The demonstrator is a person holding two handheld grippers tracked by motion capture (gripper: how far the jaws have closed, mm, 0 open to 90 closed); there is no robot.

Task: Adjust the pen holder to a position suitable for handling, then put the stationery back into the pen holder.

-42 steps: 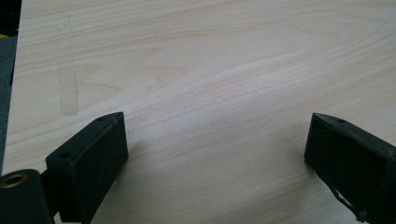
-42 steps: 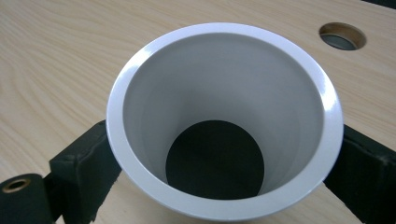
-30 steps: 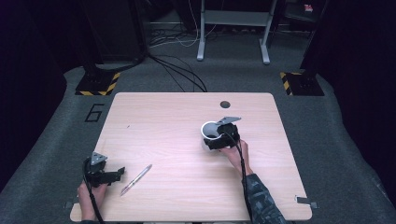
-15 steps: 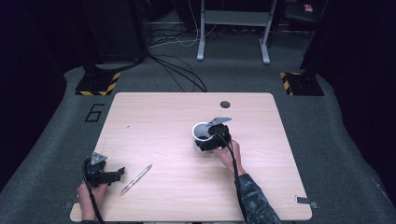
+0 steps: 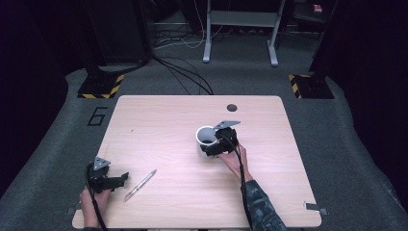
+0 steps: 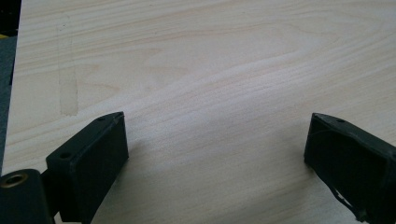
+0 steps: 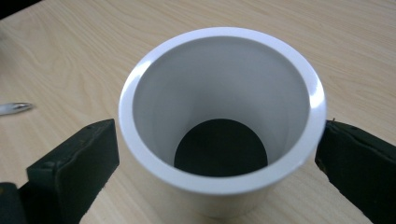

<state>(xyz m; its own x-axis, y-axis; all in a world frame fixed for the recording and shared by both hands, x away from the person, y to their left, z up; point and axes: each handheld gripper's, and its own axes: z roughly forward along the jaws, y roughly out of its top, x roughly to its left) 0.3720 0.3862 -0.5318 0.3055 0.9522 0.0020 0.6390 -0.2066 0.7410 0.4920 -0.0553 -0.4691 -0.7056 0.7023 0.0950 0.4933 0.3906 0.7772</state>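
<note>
Two jaws clasp white cup [image 7: 219, 121], right tongs [image 7: 219, 154]

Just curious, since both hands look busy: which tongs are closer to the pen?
Left. The left tongs sit open just beside the pen, while the right tongs are farther off, clamped around the white cup.

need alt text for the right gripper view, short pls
A white cup with a dark bottom stands upright on a light wooden table, seen from above between the two black jaws of the right hand-held gripper, one jaw on each side of its wall. A silver pen tip shows at the left edge.
</note>
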